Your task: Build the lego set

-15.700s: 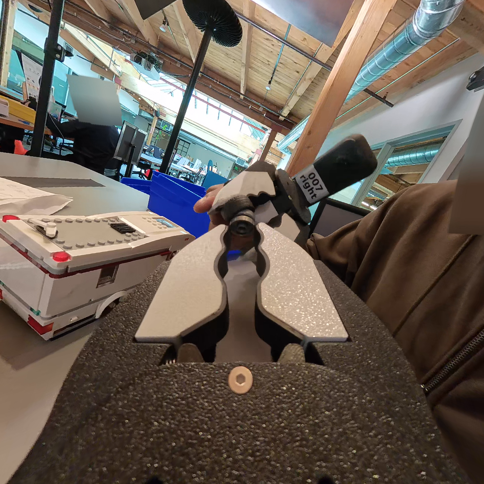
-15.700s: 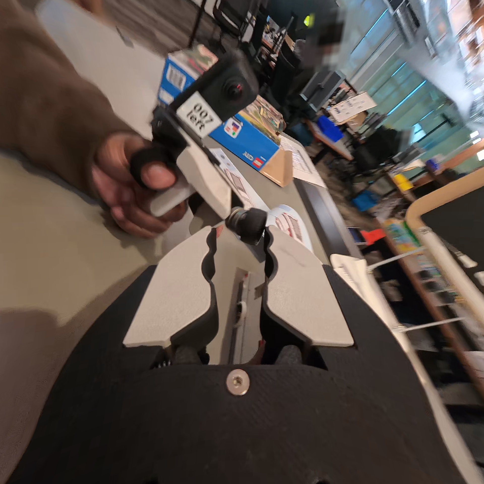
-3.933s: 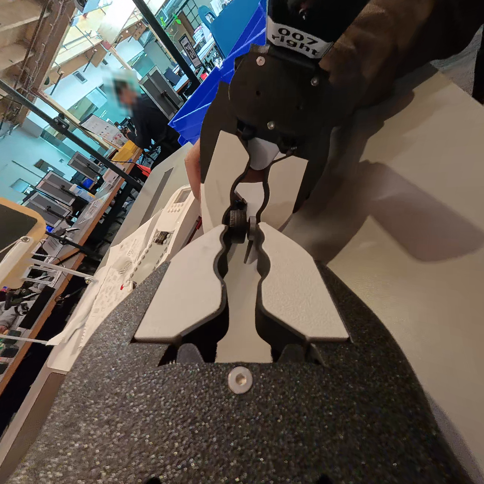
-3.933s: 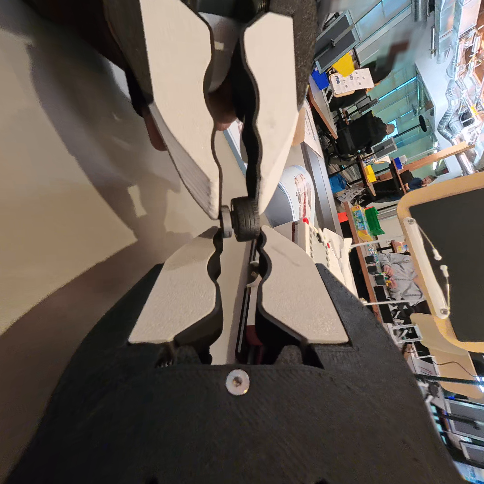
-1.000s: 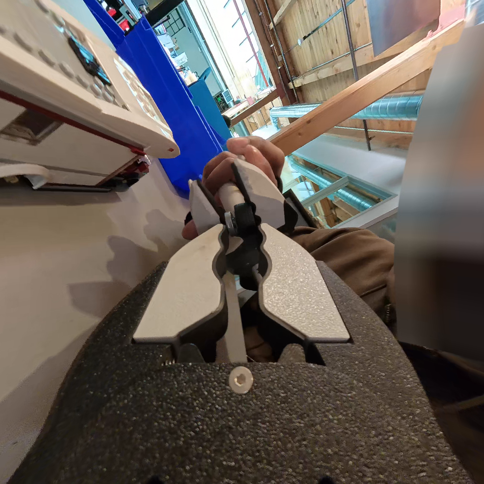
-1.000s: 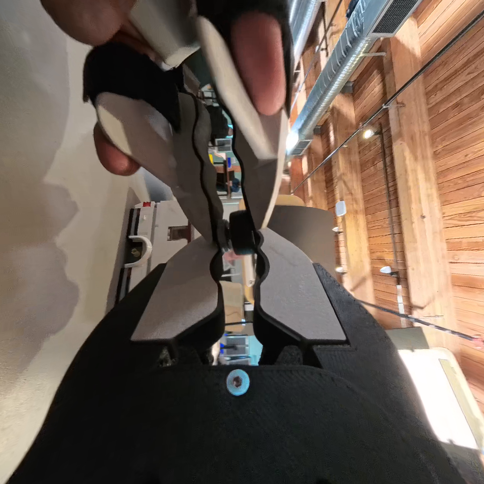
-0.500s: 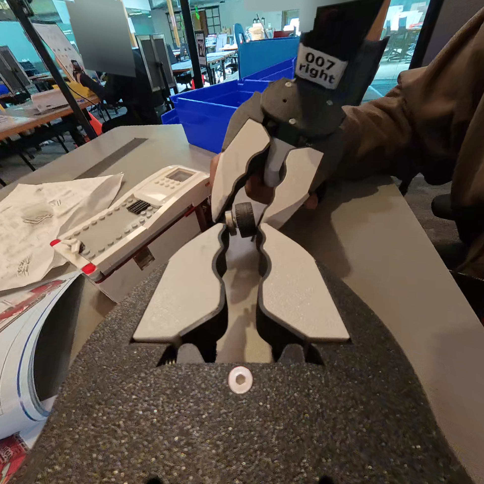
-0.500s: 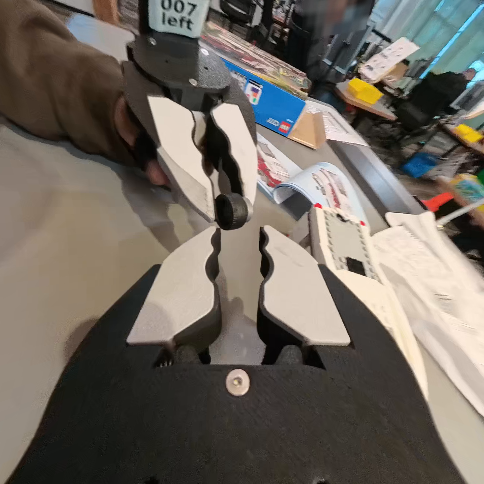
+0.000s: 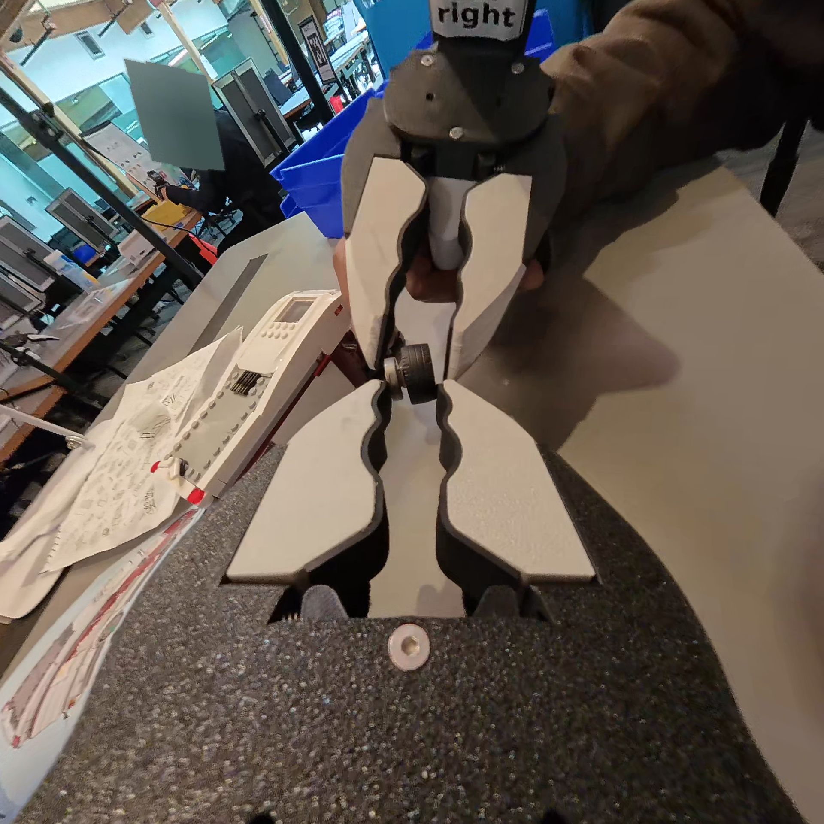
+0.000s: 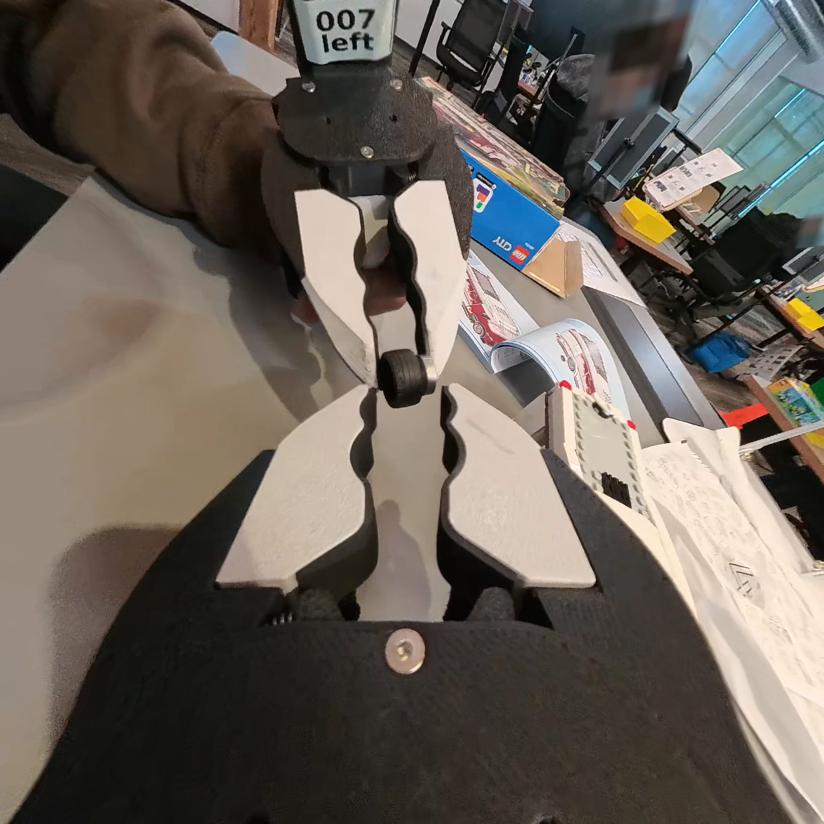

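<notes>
A small black toy wheel with a grey hub (image 9: 417, 372) sits between my left gripper's (image 9: 410, 390) fingertips, hub against one pad and tyre against the other, held above the grey table (image 9: 669, 423). My right gripper (image 9: 412, 356) faces it tip to tip. In the right wrist view the wheel (image 10: 401, 372) is pinched by the left gripper (image 10: 403, 361). My right gripper (image 10: 408, 392) stands open just in front of it, with a gap beside the wheel. A hand in a brown sleeve holds each gripper.
A white brick-built vehicle (image 9: 249, 401) lies on the table, also in the right wrist view (image 10: 597, 455), beside printed sheets (image 9: 111, 468) and an open booklet (image 10: 557, 352). A blue box (image 10: 508, 223) and blue bins (image 9: 321, 178) stand at the table's far sides. Both grippers' tips are close together, under 4 cm apart.
A second ago both grippers pinched the wheel. My right gripper has since opened off it and the left keeps hold. Both grippers have swung round to level over the table.
</notes>
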Tool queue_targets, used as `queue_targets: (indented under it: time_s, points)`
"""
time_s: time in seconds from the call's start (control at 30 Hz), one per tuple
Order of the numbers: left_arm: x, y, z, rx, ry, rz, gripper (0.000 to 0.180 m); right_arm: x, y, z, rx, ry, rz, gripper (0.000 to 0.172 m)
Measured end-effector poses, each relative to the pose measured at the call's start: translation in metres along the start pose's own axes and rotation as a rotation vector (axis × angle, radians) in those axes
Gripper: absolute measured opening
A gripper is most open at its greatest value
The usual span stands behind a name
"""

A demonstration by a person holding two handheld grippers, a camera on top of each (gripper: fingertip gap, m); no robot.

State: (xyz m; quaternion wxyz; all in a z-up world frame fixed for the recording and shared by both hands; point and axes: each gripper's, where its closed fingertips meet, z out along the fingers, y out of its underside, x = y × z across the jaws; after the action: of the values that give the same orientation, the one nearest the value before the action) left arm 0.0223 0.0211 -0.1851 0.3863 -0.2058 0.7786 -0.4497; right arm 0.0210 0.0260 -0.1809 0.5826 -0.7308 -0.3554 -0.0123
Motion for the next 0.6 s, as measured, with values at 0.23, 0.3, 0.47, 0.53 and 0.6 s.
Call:
queue_targets:
  time_s: [0.23,0.3,0.47,0.53,0.6]
  points:
    - [0.008,0.002,0.003,-0.053,-0.035,0.162,0.020,-0.005,0.001,-0.002,-0.014,-0.032,-0.036,0.022]
    - [0.013,0.002,0.005,-0.067,-0.034,0.211,0.020,-0.012,0.002,-0.002,-0.022,-0.069,-0.042,0.020]
    - [0.020,-0.003,0.004,-0.041,-0.031,0.318,0.020,-0.020,-0.001,-0.006,-0.013,-0.138,-0.060,0.018]
    - [0.024,-0.005,0.004,-0.027,-0.024,0.343,0.020,-0.024,-0.003,-0.009,-0.003,-0.165,-0.067,0.018]
    - [0.027,-0.007,0.004,-0.015,-0.015,0.365,0.020,-0.027,-0.004,-0.012,0.016,-0.194,-0.062,0.018]
